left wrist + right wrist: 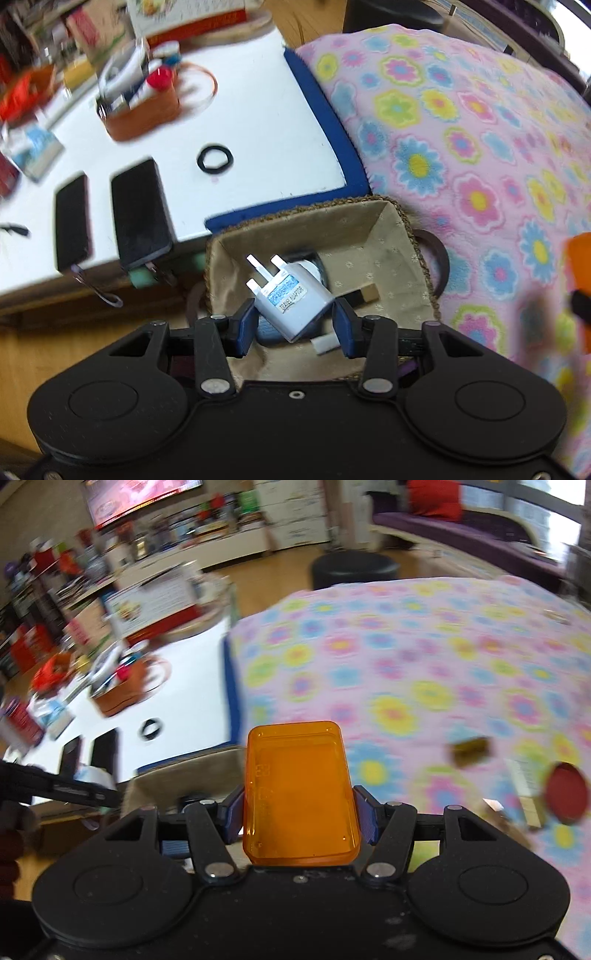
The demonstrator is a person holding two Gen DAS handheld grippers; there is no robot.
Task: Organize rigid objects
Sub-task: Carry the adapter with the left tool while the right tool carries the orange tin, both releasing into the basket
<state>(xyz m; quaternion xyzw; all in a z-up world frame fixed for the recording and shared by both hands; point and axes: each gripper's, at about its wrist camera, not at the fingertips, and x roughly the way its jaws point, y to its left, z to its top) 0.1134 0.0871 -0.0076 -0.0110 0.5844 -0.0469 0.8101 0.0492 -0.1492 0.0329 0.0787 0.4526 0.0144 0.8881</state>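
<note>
Travel adaptor [291,302], tilted with prongs up, sits clamped in the left gripper [294,325] over the fabric-lined basket [402,229], partly hiding the small items inside. Right gripper [300,814] pinches an orange transparent case [300,794]; the flowered blanket [406,657] beyond is motion-blurred.

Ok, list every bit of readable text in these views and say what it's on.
"TRAVEL ADAPTOR": the label on the white plug adaptor held in the left gripper.
Blue strip above it on that label: too blurred to read.
Embossed marks on the orange box in the right gripper: illegible.
Boxes and screen behind: blurred.
</note>
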